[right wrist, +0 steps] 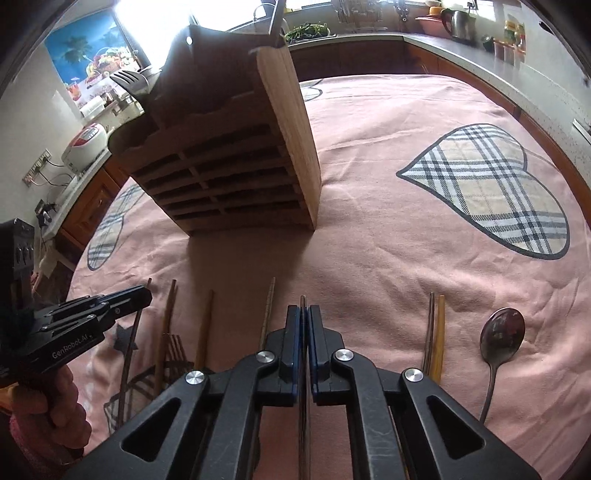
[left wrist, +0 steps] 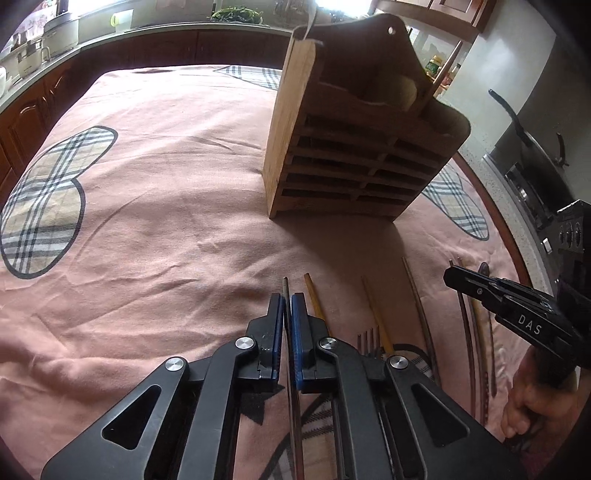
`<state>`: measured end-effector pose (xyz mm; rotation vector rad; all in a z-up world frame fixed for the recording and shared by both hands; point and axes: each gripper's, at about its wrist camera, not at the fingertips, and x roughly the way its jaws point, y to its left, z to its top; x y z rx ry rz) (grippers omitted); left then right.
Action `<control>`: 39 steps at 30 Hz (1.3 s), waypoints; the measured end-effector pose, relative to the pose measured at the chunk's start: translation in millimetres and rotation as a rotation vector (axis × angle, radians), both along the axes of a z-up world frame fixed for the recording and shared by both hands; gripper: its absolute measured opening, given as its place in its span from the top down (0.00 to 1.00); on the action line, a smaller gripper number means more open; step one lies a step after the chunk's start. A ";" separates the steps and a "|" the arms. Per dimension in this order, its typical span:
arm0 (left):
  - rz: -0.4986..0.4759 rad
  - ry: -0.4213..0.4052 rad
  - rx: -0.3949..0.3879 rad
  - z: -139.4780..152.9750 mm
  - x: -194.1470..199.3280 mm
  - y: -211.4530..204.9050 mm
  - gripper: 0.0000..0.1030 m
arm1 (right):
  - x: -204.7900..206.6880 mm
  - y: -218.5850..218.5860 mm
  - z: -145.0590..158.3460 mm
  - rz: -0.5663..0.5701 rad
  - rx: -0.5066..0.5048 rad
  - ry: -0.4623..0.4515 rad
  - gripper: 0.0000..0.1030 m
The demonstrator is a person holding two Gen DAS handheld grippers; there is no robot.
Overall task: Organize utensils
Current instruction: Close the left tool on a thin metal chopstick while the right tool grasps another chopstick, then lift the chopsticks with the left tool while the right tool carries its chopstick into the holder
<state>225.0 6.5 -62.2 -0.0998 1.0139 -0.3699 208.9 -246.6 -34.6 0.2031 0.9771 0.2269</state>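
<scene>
A wooden utensil holder with slatted front stands on the pink cloth; it also shows in the right wrist view. My left gripper is shut on a thin grey chopstick low over the cloth. My right gripper is shut on a thin dark chopstick. Several chopsticks and a fork lie on the cloth between the grippers. More chopsticks, a fork and a metal spoon lie in the right wrist view.
The pink cloth with plaid heart patches covers the table. Kitchen counters with pots and jars ring it. A stove and pan stand at the right edge.
</scene>
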 end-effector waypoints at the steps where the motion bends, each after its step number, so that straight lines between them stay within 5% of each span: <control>1: -0.003 -0.007 -0.009 5.2 -3.3 2.4 0.96 | -2.5 -0.4 5.5 0.004 0.005 -0.013 0.96; 15: 0.002 -0.148 -0.083 75.5 -55.1 26.5 0.96 | -43.2 4.9 85.4 0.000 0.028 -0.201 0.96; 39: 0.049 -0.327 -0.157 141.3 -95.8 50.1 0.97 | -79.8 -1.2 144.8 -0.021 0.018 -0.381 0.96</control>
